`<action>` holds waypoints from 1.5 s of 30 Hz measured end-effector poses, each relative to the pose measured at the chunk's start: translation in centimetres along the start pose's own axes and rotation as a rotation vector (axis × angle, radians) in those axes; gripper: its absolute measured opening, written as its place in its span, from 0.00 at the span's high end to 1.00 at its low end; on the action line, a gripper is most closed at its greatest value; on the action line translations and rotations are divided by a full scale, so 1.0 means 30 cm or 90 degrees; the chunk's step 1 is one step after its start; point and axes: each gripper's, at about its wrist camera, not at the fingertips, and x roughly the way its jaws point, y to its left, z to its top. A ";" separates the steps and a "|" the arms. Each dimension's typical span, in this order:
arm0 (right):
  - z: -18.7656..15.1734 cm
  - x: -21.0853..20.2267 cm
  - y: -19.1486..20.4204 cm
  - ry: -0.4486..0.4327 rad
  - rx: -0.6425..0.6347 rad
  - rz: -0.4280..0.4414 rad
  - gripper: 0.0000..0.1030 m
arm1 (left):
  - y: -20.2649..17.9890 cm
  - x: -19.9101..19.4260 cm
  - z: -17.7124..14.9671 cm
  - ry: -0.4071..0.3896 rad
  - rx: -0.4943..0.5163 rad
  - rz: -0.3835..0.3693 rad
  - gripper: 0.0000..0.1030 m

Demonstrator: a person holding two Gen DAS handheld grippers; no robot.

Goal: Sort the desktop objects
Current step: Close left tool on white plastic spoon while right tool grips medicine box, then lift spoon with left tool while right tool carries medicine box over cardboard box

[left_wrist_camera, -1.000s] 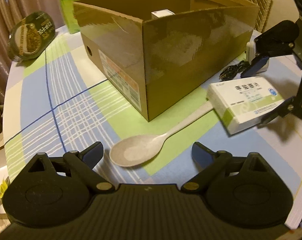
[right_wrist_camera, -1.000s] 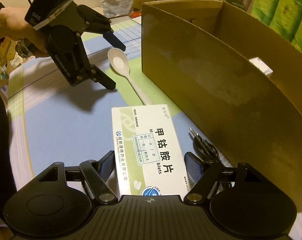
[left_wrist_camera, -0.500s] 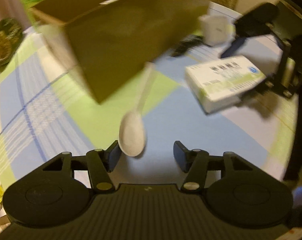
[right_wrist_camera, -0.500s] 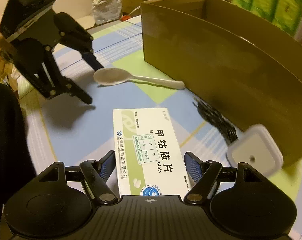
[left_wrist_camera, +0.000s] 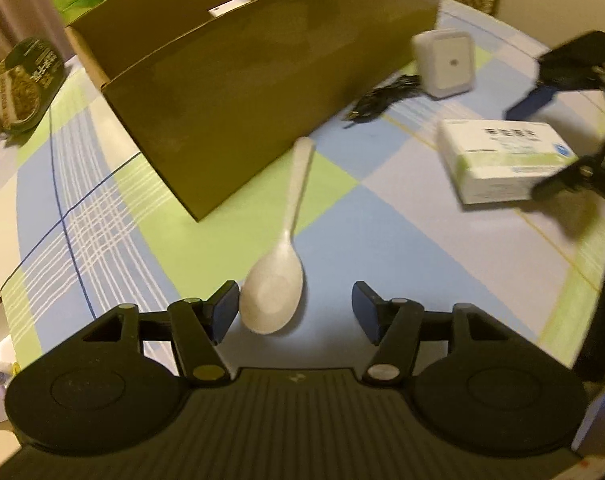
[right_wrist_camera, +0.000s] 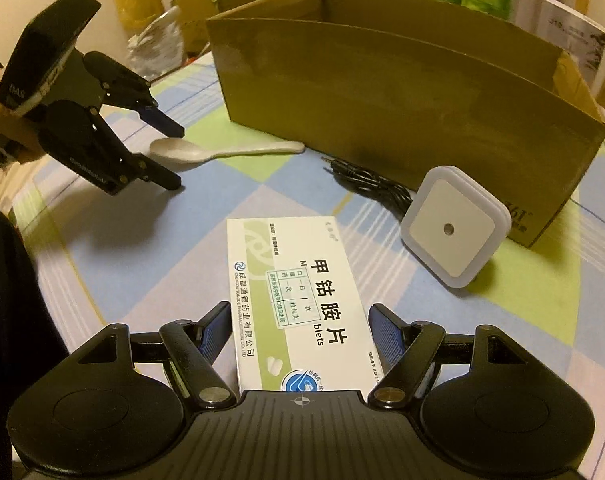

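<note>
A pale spoon [left_wrist_camera: 278, 292] lies on the checked tablecloth, bowl toward me and handle pointing at the cardboard box [left_wrist_camera: 262, 92]. My left gripper [left_wrist_camera: 294, 300] straddles the bowl. Its left pad is right beside the bowl, the right pad stands clear, and the jaws are opening. Seen from the right wrist, the left gripper [right_wrist_camera: 173, 157] hovers over the spoon [right_wrist_camera: 190, 152]. My right gripper [right_wrist_camera: 299, 314] is shut on a white-and-green medicine box [right_wrist_camera: 302, 292], one finger on each long side. The left wrist view shows that medicine box [left_wrist_camera: 498, 160] at the right, between the right gripper's [left_wrist_camera: 524, 152] fingers.
The open cardboard box [right_wrist_camera: 382, 100] fills the back of the table, with a small white carton [left_wrist_camera: 228, 6] inside. A white square night-light [right_wrist_camera: 454, 232] and a coiled black cable [right_wrist_camera: 370, 184] lie by its front wall. A round food pack [left_wrist_camera: 18, 84] sits far left.
The left jaws have narrowed around the spoon's bowl, and the spoon's handle now points away from me. The right gripper swung right with the medicine box, bringing the night-light into view.
</note>
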 end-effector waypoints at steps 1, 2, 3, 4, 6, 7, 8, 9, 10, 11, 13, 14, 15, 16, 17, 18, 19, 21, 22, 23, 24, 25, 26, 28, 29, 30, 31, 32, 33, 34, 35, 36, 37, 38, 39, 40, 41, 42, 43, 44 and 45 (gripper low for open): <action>0.001 -0.001 -0.001 -0.003 0.004 0.000 0.31 | -0.002 0.010 0.003 0.002 0.007 0.010 0.44; 0.000 -0.009 -0.008 -0.006 0.009 0.001 0.31 | -0.003 0.015 0.006 0.002 0.015 0.016 0.43; 0.000 -0.012 -0.011 -0.010 0.015 0.003 0.31 | -0.001 0.018 0.009 0.000 0.020 0.017 0.44; -0.003 -0.018 -0.016 -0.014 0.021 0.005 0.31 | 0.002 0.019 0.012 0.003 0.020 0.016 0.48; -0.004 -0.027 -0.019 -0.020 0.033 0.010 0.31 | 0.010 0.020 0.019 0.011 0.023 0.015 0.58; -0.003 -0.024 -0.018 -0.022 0.036 0.011 0.31 | 0.013 0.020 0.021 0.017 0.027 0.014 0.66; -0.005 -0.024 -0.017 -0.023 0.037 0.010 0.31 | 0.019 0.017 0.023 0.022 0.026 0.012 0.69; -0.007 -0.026 -0.016 -0.024 0.038 0.009 0.31 | 0.022 0.016 0.024 0.026 0.021 0.010 0.72; -0.009 -0.025 -0.015 -0.024 0.041 0.008 0.31 | 0.022 0.015 0.024 0.030 0.014 0.012 0.72; -0.010 -0.025 -0.016 -0.024 0.044 0.007 0.31 | 0.017 0.013 0.022 0.035 0.009 0.012 0.72; -0.021 -0.040 -0.013 -0.025 0.053 -0.001 0.31 | -0.014 0.002 0.019 0.041 0.005 0.009 0.73; -0.029 -0.048 -0.011 -0.025 0.059 -0.006 0.31 | -0.034 -0.004 0.020 0.044 0.003 0.006 0.73; -0.038 -0.057 -0.010 -0.024 0.067 -0.010 0.31 | -0.057 -0.015 0.019 0.045 -0.003 0.000 0.73; -0.048 -0.067 -0.009 -0.024 0.076 -0.016 0.31 | -0.081 -0.028 0.018 0.045 -0.013 -0.008 0.73; -0.059 -0.076 -0.007 -0.024 0.084 -0.021 0.31 | -0.105 -0.041 0.016 0.045 -0.024 -0.017 0.73; -0.069 -0.085 -0.004 -0.025 0.090 -0.025 0.31 | -0.128 -0.052 0.015 0.044 -0.035 -0.024 0.73; -0.080 -0.093 0.000 -0.025 0.095 -0.029 0.31 | -0.153 -0.065 0.013 0.044 -0.046 -0.028 0.73; -0.100 -0.101 0.005 -0.024 0.108 -0.039 0.31 | -0.194 -0.086 0.008 0.041 -0.074 -0.032 0.73; -0.110 -0.106 0.008 -0.025 0.115 -0.045 0.31 | -0.213 -0.097 0.004 0.035 -0.091 -0.037 0.73; -0.121 -0.112 0.011 -0.026 0.122 -0.053 0.31 | -0.232 -0.104 -0.001 0.032 -0.107 -0.042 0.73; -0.130 -0.114 0.015 -0.026 0.127 -0.060 0.31 | -0.251 -0.107 -0.005 0.030 -0.118 -0.043 0.73; -0.139 -0.115 0.019 -0.026 0.131 -0.065 0.31 | -0.271 -0.105 -0.005 0.027 -0.126 -0.039 0.73; -0.146 -0.115 0.025 -0.027 0.132 -0.070 0.31 | -0.289 -0.106 -0.009 0.024 -0.137 -0.035 0.73; -0.157 -0.115 0.046 -0.034 0.113 -0.085 0.31 | -0.309 -0.106 -0.011 0.020 -0.161 -0.031 0.73; -0.162 -0.116 0.055 -0.038 0.106 -0.092 0.31 | -0.317 -0.106 -0.010 0.018 -0.169 -0.024 0.73; -0.167 -0.117 0.061 -0.042 0.100 -0.097 0.31 | -0.325 -0.103 -0.005 0.017 -0.175 -0.017 0.73; -0.170 -0.115 0.064 -0.047 0.096 -0.101 0.31 | -0.332 -0.098 0.000 0.014 -0.183 -0.012 0.73; -0.175 -0.116 0.068 -0.052 0.093 -0.104 0.31 | -0.335 -0.095 0.003 0.010 -0.190 -0.011 0.73; -0.179 -0.115 0.070 -0.056 0.090 -0.106 0.31 | -0.338 -0.091 0.006 0.008 -0.196 -0.008 0.72; -0.181 -0.112 0.071 -0.058 0.087 -0.107 0.31 | -0.344 -0.086 0.011 0.007 -0.198 -0.002 0.72; -0.186 -0.109 0.071 -0.062 0.086 -0.107 0.31 | -0.350 -0.083 0.015 0.005 -0.198 0.006 0.72; -0.190 -0.108 0.071 -0.063 0.085 -0.106 0.31 | -0.357 -0.080 0.019 0.004 -0.195 0.012 0.72; -0.193 -0.108 0.071 -0.066 0.084 -0.106 0.31 | -0.362 -0.078 0.021 0.003 -0.195 0.013 0.72; -0.196 -0.108 0.072 -0.069 0.083 -0.107 0.30 | -0.365 -0.077 0.020 0.002 -0.197 0.010 0.72; -0.199 -0.108 0.073 -0.072 0.081 -0.107 0.30 | -0.367 -0.077 0.018 0.000 -0.198 0.009 0.72; -0.200 -0.108 0.075 -0.074 0.080 -0.108 0.30 | -0.369 -0.072 0.016 -0.001 -0.199 0.013 0.72; -0.203 -0.106 0.076 -0.074 0.082 -0.106 0.30 | -0.369 -0.066 0.015 -0.001 -0.200 0.018 0.72; -0.206 -0.104 0.073 -0.073 0.087 -0.102 0.30 | -0.367 -0.062 0.013 -0.004 -0.205 0.018 0.71; -0.208 -0.100 0.071 -0.071 0.094 -0.100 0.30 | -0.364 -0.061 0.012 -0.006 -0.209 0.017 0.71; -0.210 -0.096 0.069 -0.070 0.098 -0.099 0.30 | -0.364 -0.062 0.011 -0.006 -0.208 0.019 0.71; -0.212 -0.095 0.069 -0.072 0.100 -0.099 0.30 | -0.365 -0.062 0.011 -0.007 -0.203 0.022 0.71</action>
